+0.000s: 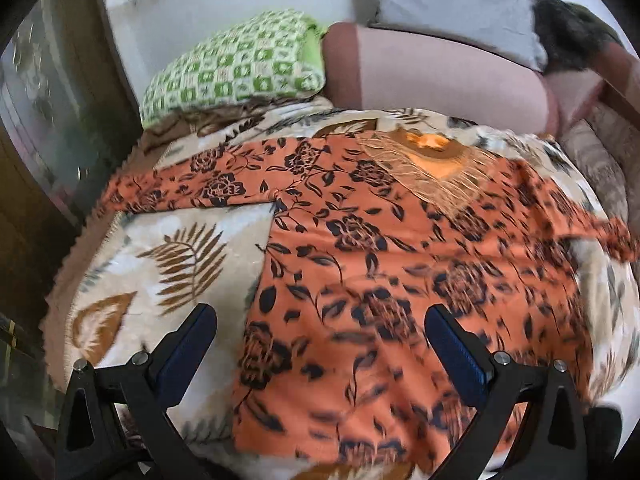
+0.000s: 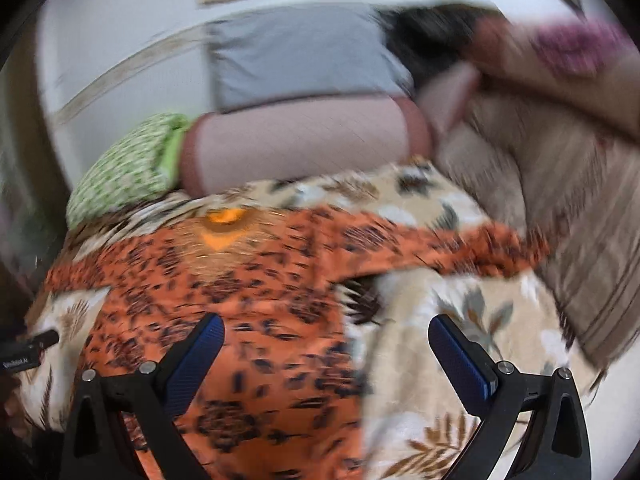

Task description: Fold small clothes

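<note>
Beige, plush and printed with brown ferns and leaves, the blanket (image 1: 132, 248) covered the bed and formed the whole working surface. At its far edge lay a long pinkish bolster (image 1: 432, 80), with a green-and-white patterned pillow (image 1: 236, 68) to its left and a grey pillow (image 1: 452, 0) propped against the wall behind it; a striped tan cushion (image 2: 592, 240) sat off to the right.

Spread flat on the blanket was the orange floral top (image 1: 400, 260), the garment to be folded. It lay open with its embroidered neckline (image 1: 436, 160) toward the bolster, one sleeve (image 1: 180, 192) stretched out to the left and the other sleeve (image 2: 460, 248) reaching to the right. Its hem lay nearest the cameras. No fold showed anywhere on it, so by my reading the task stood at its start: the laying-out was done, while tucking in the sleeves and doubling the body was all left.

Smallest in view were the tools. The left gripper (image 1: 320, 332) hovered above the lower left part of the top, its fingers spread wide and pinching nothing. The right gripper (image 2: 326, 344) hung over the top's right edge where cloth met blanket, likewise spread apart and empty. The right view was blurred, so whether either tool touched the fabric I could not tell.
</note>
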